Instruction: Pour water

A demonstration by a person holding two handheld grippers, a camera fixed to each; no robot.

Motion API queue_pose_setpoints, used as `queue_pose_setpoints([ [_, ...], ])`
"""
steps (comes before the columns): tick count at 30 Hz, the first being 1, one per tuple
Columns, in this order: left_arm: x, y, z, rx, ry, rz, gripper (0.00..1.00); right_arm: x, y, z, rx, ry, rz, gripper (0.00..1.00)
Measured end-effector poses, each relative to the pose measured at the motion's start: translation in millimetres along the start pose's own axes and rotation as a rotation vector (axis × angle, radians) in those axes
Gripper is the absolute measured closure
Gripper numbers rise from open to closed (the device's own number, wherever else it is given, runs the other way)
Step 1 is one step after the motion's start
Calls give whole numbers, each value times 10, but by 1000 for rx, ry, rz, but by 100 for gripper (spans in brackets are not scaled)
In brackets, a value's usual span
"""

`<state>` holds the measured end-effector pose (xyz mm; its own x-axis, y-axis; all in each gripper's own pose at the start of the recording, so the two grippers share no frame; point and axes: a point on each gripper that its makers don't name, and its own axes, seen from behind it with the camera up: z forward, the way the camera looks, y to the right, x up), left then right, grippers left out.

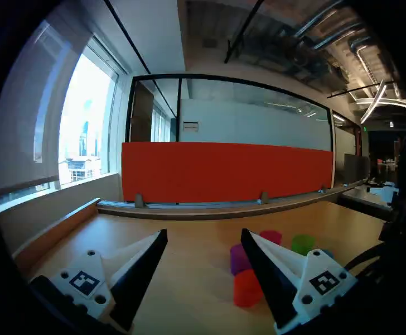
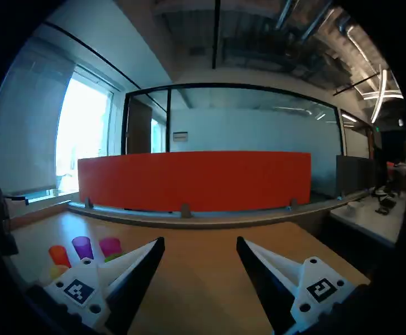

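Several small translucent cups stand together on the wooden desk (image 1: pixel 192 290). In the left gripper view they sit just right of centre: a purple cup (image 1: pixel 239 258), an orange cup (image 1: pixel 247 288), a pink cup (image 1: pixel 271 237) and a green cup (image 1: pixel 303 244), partly behind the right finger. My left gripper (image 1: pixel 203 231) is open, with nothing between its fingers. In the right gripper view the cups are at the far left: an orange cup (image 2: pixel 59 255), a purple cup (image 2: pixel 82 246), a pink cup (image 2: pixel 110 245) and a yellow cup (image 2: pixel 58 272). My right gripper (image 2: pixel 199 240) is open and holds nothing.
An orange divider panel (image 1: pixel 225 170) closes off the back of the desk, with a glass wall behind it. A bright window (image 1: pixel 83 128) and a raised wooden ledge (image 1: pixel 55 231) run along the left. Another desk (image 2: pixel 370 215) stands to the right. Dark cables (image 1: pixel 390 248) hang at the right edge.
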<state>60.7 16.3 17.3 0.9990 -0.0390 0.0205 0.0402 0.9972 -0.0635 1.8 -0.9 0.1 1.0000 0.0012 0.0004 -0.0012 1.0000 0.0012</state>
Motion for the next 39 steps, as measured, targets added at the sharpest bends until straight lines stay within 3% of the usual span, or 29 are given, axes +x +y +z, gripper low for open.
queue_pose_setpoints([
  [15,775,347,84,-139,20,-9,2,628,-247,31,106,-6,54,0],
  [24,752,488,156,-223,-34,-38,2,642,-334,74,171,-31,31,1],
  [30,795,596,173,-297,-37,-8,2,653,-537,50,278,-31,16,1],
  [39,796,876,115,-465,-58,-2,2,760,-808,-31,440,-31,15,1],
])
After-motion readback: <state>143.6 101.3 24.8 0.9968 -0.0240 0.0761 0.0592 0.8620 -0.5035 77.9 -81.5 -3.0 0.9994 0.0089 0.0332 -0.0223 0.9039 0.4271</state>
